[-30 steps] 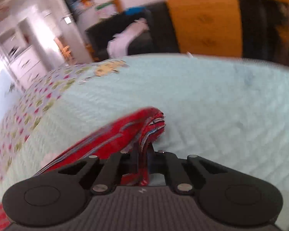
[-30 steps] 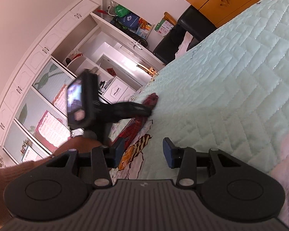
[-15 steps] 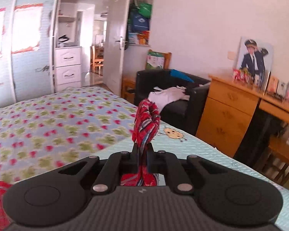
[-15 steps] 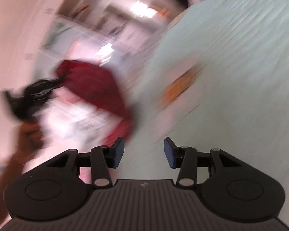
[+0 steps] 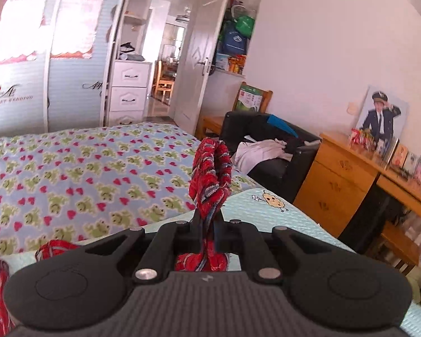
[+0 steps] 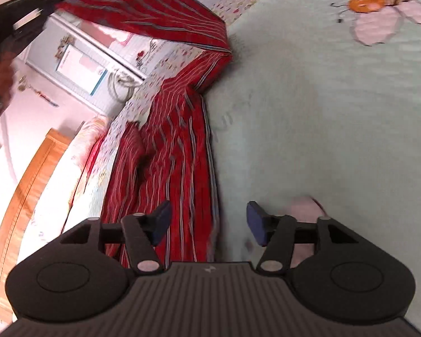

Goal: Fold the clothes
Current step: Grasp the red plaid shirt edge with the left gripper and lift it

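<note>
A red striped garment (image 6: 179,151) lies lengthwise on the pale green quilt (image 6: 322,98), with one end lifted off the bed. My left gripper (image 5: 207,221) is shut on that end, and a bunch of the red cloth (image 5: 212,174) sticks up between its fingers. In the right wrist view the left gripper (image 6: 14,11) shows at the top left, holding the cloth high. My right gripper (image 6: 207,221) is open and empty, low over the garment's near edge, with its left finger (image 6: 161,219) above the cloth.
A frog-and-heart blanket (image 5: 70,179) covers the far part of the bed. A black sofa (image 5: 269,151) with clothes and a wooden desk (image 5: 348,185) stand beyond the bed. A wardrobe (image 5: 42,64) and an open door (image 5: 193,67) are behind. A wooden headboard (image 6: 22,196) is at the left.
My left gripper has lifted the garment end off the quilt and holds it high. My right gripper has swung down over the part of the garment that lies on the bed.
</note>
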### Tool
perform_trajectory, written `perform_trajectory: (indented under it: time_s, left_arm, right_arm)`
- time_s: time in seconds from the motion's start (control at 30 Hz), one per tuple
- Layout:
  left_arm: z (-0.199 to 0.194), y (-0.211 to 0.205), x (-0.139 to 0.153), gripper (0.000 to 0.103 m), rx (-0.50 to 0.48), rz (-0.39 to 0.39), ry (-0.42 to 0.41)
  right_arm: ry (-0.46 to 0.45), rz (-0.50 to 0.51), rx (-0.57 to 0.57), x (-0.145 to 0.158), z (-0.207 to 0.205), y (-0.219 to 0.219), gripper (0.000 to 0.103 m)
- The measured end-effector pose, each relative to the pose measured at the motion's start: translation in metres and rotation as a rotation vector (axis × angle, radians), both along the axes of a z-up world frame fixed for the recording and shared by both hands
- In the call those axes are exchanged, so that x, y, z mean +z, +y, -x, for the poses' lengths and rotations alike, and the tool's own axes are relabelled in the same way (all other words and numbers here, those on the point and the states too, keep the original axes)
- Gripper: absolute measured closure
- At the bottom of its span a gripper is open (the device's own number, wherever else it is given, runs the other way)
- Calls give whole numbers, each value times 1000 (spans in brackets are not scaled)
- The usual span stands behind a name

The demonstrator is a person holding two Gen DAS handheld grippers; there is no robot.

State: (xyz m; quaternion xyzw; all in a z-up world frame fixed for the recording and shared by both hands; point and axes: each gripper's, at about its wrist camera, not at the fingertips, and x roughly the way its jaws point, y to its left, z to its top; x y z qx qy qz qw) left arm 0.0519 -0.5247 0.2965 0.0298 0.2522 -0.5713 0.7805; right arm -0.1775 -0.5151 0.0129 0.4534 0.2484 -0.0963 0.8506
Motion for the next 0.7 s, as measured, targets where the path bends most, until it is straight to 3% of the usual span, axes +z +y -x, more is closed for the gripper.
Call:
perform_trajectory:
  time_s: [0.1, 0.2, 0.33, 0.43, 0.47, 0.5, 0.53, 0.7]
  left_arm:
    - [-14, 13, 3, 97, 24, 26, 38]
    - [-29, 21, 7, 97, 37, 57, 67]
    - [-47, 26, 19, 97, 40, 101, 87]
    - [-54, 26, 30, 97, 27, 138, 99]
    - [-55, 26, 34, 97, 23, 150, 99]
    - [-56, 27, 36, 97, 18, 162, 102]
    - [-58, 29, 38, 97, 15, 171, 105]
    - [-68, 63, 48, 97, 30, 251, 93]
  right_arm:
    - [-2, -19, -4, -3, -34, -12, 40]
    - [-36, -108, 8, -16, -63, -27, 40]
    - [-85, -178, -22, -25, -84, -37, 40]
    - [-79, -173, -8, -25, -96, -39, 41]
    - [-71, -165, -1, -24, -100, -39, 50]
    - [-52, -150, 3, -22, -102, -38, 81]
    - [-27, -136, 2, -22, -103, -37, 103]
    - [49, 12, -1, 3, -109, -17, 103]
